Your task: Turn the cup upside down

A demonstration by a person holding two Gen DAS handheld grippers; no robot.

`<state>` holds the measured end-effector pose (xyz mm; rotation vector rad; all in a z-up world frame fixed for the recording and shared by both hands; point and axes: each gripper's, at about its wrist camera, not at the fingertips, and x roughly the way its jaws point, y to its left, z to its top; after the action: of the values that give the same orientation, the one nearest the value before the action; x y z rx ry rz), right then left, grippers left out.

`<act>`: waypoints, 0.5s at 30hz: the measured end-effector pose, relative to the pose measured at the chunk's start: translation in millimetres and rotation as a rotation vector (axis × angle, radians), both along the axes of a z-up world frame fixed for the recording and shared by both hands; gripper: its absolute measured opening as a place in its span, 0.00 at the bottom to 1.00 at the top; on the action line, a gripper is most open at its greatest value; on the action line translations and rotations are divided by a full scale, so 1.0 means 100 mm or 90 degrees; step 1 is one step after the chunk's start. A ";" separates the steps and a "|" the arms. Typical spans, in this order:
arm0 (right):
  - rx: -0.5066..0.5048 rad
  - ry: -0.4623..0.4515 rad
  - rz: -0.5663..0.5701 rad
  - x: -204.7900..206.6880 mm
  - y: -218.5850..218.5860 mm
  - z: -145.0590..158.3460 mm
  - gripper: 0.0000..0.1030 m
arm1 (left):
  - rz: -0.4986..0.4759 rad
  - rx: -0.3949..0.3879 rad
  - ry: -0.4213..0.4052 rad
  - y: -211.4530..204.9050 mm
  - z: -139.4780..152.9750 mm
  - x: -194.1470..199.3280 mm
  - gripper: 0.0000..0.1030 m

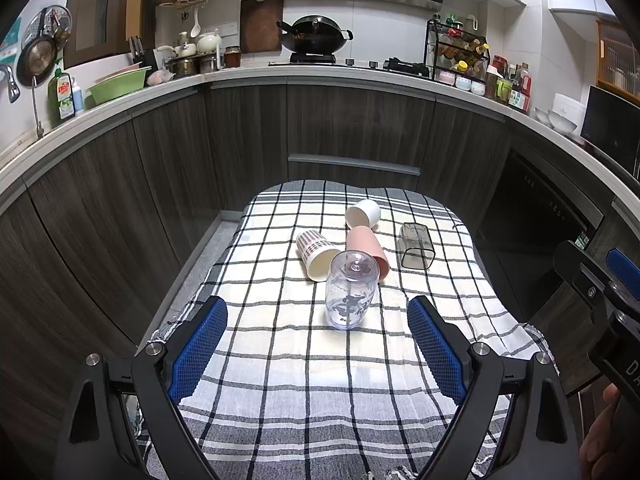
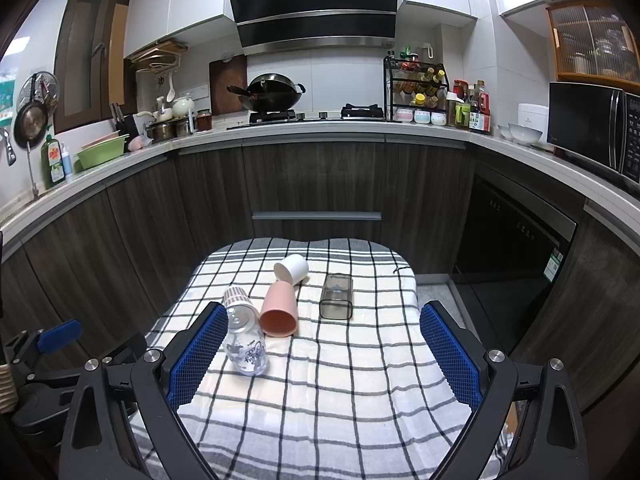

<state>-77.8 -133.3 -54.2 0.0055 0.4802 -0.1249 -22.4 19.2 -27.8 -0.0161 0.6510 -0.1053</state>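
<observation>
Left gripper (image 1: 318,344) spread wide, holding nothing, poised low above the checked cloth (image 1: 304,392) on the worktop. Right gripper (image 2: 322,350) likewise spread and empty, with its left pad (image 2: 196,354) just beside the clear cup (image 2: 246,340) in its own view, contact impossible to confirm.

Clear cup (image 1: 352,290) standing base-up, apparently already inverted, nearest of all. Behind it, four more on their sides: patterned cup (image 1: 316,254), pink cup (image 1: 368,250), white cup (image 1: 362,214), and a smoky square cup (image 1: 416,246) set apart to the right.

Probably next: choosing one lying cup. Best candidate judged to be the smoky square one, free of neighbours. For a clean flip: approach from the side, jaws straddling the body across two flat faces, near mid-length. Close gently, since thin plastic may flex or slip. Lift clear of the cloth before rotating, so that the rim does not drag and bunch the fabric. Set down mouth-first, level, then release. Risk with the clustered three: nudging one may roll the others.
</observation>
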 end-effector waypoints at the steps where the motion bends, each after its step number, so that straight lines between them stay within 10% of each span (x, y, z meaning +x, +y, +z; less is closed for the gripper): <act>1: 0.000 0.000 0.000 0.00 0.00 0.00 0.94 | 0.000 0.000 0.001 0.00 0.00 0.00 0.90; 15: 0.004 0.002 0.000 0.00 -0.01 0.01 0.94 | 0.002 0.004 0.002 0.00 -0.04 0.00 0.90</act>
<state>-77.8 -134.4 -53.3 0.0109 0.4837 -0.1241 -22.7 19.2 -31.7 -0.0114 0.6540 -0.1009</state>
